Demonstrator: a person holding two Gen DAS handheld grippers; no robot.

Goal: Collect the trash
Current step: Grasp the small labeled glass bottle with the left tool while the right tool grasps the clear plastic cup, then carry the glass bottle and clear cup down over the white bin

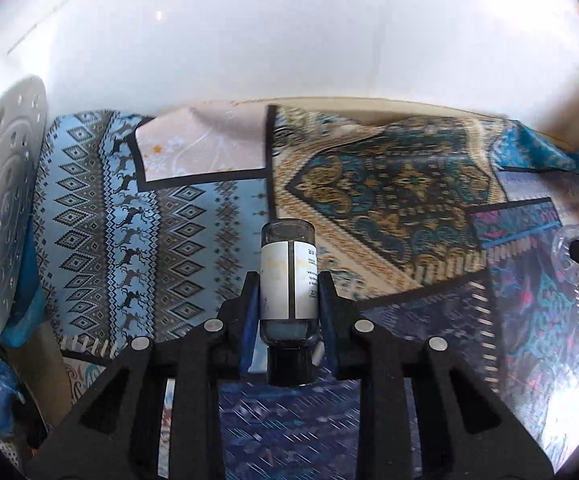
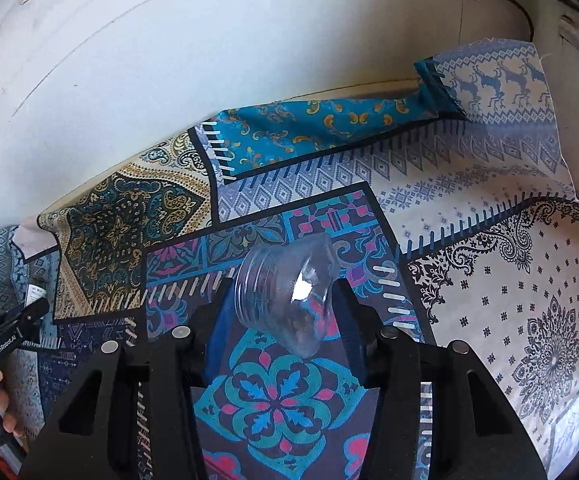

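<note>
Above the patchwork-print cloth (image 1: pixel 177 216) covering the worktop, both tools are carrying trash. The left tool (image 1: pixel 288 300) is gripping a small dark bottle (image 1: pixel 288 276) with a white label, its two blue-padded fingers pressing the label from either side, cap end toward the camera. The right tool (image 2: pixel 285 312) is pinching a crushed piece of clear plastic (image 2: pixel 285 300), ribbed like a cup or bottle neck, tilted between its pads.

The riskier hold is probably the right one: the plastic is thin, slick and already deformed, so it could be squirming out sideways if the grip loosens or the tool swings fast. The bottle is looking smooth and round, held only along two narrow lines, so it may be slipping forward if the tool tips nose-down. If it is glass, which I cannot tell, a drop could be breaking it.

Counting: two tools, one bottle, one clear plastic piece, one cloth. At the left edge a white perforated disc (image 1: pixel 5 208) is standing; whether it belongs to a bin I cannot tell.
</note>
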